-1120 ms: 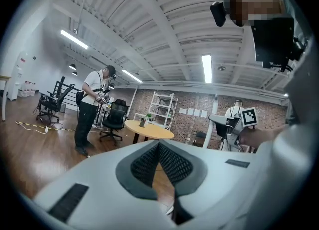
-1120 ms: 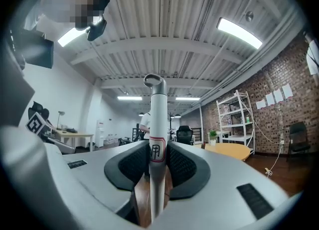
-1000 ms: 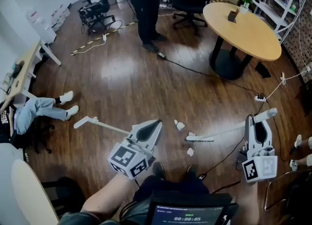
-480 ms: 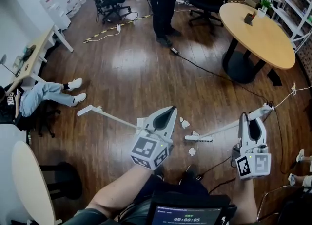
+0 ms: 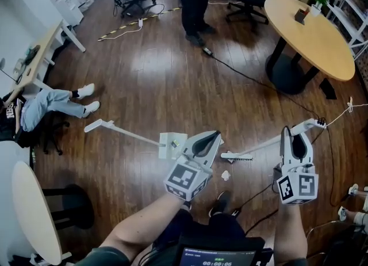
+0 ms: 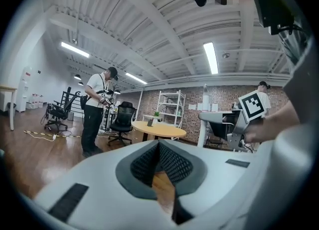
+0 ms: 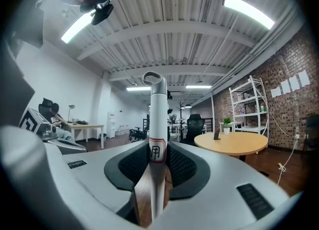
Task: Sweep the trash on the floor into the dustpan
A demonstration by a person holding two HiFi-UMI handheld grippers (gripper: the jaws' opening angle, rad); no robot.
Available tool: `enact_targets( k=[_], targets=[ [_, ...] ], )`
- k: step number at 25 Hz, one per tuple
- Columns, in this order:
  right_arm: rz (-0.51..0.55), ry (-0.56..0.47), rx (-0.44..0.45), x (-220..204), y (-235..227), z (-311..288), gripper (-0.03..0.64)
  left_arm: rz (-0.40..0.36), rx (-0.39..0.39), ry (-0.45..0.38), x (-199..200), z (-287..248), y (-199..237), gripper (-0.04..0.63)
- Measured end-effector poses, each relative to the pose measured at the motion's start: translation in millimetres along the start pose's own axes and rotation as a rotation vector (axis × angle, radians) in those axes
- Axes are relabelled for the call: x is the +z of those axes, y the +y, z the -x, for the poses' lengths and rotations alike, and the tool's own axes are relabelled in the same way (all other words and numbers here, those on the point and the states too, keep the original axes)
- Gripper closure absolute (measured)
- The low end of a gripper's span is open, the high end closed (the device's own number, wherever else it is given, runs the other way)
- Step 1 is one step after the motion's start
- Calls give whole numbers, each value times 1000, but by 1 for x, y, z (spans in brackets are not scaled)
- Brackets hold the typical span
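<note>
Clenched on nothing, our left gripper (image 5: 214,137) hung at the right edge of the dustpan (image 5: 171,145). Its own view showed the two jaws pressed together, with only the wooden floor (image 5: 144,80) visible in the gap under the pads. We could not tell from the head view whether the gripper touched the dustpan or merely stood above it. The dustpan lay flat on the floor, with its white pan nearest the gripper and its long handle running away to the left. Well beyond the dustpan, farther from us, we saw a standing person (image 5: 194,0) in dark trousers, and a black cable (image 5: 247,79) trailing across the boards from near that person's feet. To the right of the dustpan and nearer to us, one small white scrap of trash (image 5: 226,174) sat on the floor, apart from the pan. Just past it, also to the dustpan's right, was the broom (image 5: 261,145). Its bristled head was down near the scrap and its pale handle slanted up and away to the right. Our right gripper (image 5: 294,134), farther right of the dustpan again, was closed on that handle. In its own view the white shaft stood upright between the pads, gripped on both sides, with the looped end above. Farthest right of the dustpan, and well away from it, stood the round table (image 5: 310,34).
</note>
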State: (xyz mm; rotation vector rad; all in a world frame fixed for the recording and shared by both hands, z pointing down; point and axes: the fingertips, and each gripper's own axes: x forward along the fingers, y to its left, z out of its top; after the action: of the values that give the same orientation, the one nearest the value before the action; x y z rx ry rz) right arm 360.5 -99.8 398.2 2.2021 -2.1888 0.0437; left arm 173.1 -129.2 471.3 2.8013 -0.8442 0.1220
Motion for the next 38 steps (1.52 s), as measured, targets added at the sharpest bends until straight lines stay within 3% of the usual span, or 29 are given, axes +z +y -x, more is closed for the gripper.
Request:
enact_targets(
  k=[9,13,20,27,34,38],
  targets=[
    [0,20,-79,-74,-39,-64,482,55,-2,48,-73,-49,39,583],
    [7,29,-96,-102,-43,-89,482,71,34,87,-95,-59,67,583],
    [-3,19,-135,-131,-65,-144,482,33,97,122,-106,-86,118,583],
    [8,2,-134,-145,-71,-185,482,26,100,142,-107,-106,143,583],
    [42,101,-93,-211,-61,-195,482,23,105,162,-128,-112,149,583],
    [38,134,-81,-227,-37,-185,482,46,103,177,-132,-112,148,583]
  ],
)
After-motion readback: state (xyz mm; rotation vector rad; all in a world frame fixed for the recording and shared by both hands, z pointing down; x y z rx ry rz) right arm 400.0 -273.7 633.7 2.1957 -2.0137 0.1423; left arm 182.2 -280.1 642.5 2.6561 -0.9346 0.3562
